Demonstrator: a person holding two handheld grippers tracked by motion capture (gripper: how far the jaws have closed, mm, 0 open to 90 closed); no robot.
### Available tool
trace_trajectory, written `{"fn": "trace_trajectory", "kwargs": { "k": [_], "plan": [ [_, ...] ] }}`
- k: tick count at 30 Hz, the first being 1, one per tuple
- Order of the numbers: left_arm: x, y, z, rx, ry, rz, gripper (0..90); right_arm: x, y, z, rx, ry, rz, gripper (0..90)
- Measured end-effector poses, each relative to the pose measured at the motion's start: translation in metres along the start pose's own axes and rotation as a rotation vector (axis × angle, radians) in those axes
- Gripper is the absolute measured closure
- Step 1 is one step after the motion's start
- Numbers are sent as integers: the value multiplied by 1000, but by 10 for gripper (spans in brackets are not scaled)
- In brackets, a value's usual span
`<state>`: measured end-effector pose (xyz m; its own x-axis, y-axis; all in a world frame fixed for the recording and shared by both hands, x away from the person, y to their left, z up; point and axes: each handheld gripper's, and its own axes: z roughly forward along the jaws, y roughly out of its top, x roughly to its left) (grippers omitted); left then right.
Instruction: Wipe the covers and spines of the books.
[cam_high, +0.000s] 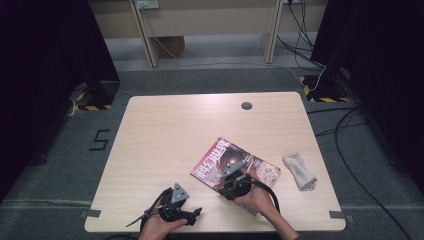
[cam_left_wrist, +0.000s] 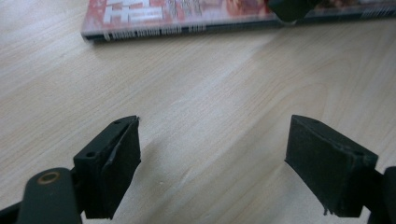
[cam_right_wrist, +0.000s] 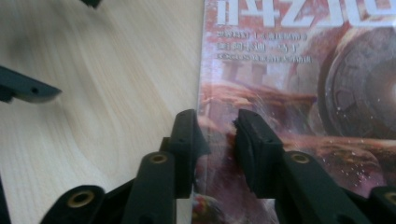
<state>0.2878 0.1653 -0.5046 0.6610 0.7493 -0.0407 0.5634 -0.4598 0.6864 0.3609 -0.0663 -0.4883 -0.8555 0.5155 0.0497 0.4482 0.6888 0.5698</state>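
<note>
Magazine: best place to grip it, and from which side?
Grip the magazine at its bound edge, coming in low from the person's side. It lies flat and closed on the table, so only an edge offers purchase. The right tongs already straddle that near edge, slightly parted.

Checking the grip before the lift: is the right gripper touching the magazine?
Cannot tell. In the right gripper view, the right gripper has its jaws over the magazine edge, slightly parted; contact isn't plain.

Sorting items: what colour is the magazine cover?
Mostly red with white lettering on the magazine; right gripper view.
</note>
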Motion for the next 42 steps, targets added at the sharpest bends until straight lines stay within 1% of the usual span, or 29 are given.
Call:
{"fn": "trace_trajectory", "kwargs": {
  "k": [2,4,6,7,8,9,12,14,15,17,18,19,20,21,22,24,26,27,32,34,35,38,41,42],
  "plan": [
    [0,0,0,0,0,0,174,1,-1,-1,1,-12,10,705],
    [0,0,0,1,-1,0,174,-2,-2,-2,-4,-14,1,692],
    [-1,0,0,-1,-1,1,174,-4,-4,-3,-4,-21,18,681],
    [0,0,0,0,0,2,174,-6,-4,-4,-10,-16,23,675],
    [0,0,0,0,-1,1,174,-8,-6,-6,-23,-19,41,668],
    [0,0,0,-2,-1,-1,174,-10,-6,-7,-28,-20,38,662],
    [-1,0,0,-1,-1,1,174,-16,-7,-14,-58,-28,58,610],
    [-1,0,0,-1,-1,1,174,-20,-9,-17,-78,-40,83,554],
    [-1,0,0,-1,1,3,174,-24,-11,-19,-90,-51,91,528],
    [-1,0,0,-2,0,3,174,-31,-15,-22,-97,-77,119,475],
    [-1,0,0,-3,0,1,174,-34,-17,-24,-99,-99,143,460],
    [-1,0,1,-6,0,0,174,-37,-18,-25,-105,-114,157,453],
    [-1,0,1,-6,0,0,174,-42,-21,-28,-112,-141,162,436],
    [-1,0,1,-7,1,2,174,-45,-23,-30,-118,-149,173,423],
    [-1,0,1,-7,3,2,174,-49,-26,-32,-123,-158,200,409],
    [-1,0,1,-9,4,1,174,-57,-31,-35,-121,-186,218,407],
    [-1,1,1,-12,3,2,174,-63,-35,-37,-122,-206,225,404],
    [-1,1,1,-12,4,2,174,-66,-38,-39,-123,-210,245,397],
    [-2,2,2,-12,5,2,174,-80,-48,-44,-128,-256,294,368],
    [-3,3,4,-19,-10,-9,175,-84,-52,-45,-128,-272,309,359],
    [-4,3,5,-24,-21,-17,184,-86,-53,-45,-128,-277,326,358],
    [-8,7,10,-24,-30,-9,193,-90,-55,-45,-128,-277,345,357],
    [-12,13,17,-27,-34,5,201,-94,-57,-43,-126,-293,345,355],
    [-13,14,19,-28,-35,8,202,-94,-57,-43,-122,-292,348,354]
  ]
}}
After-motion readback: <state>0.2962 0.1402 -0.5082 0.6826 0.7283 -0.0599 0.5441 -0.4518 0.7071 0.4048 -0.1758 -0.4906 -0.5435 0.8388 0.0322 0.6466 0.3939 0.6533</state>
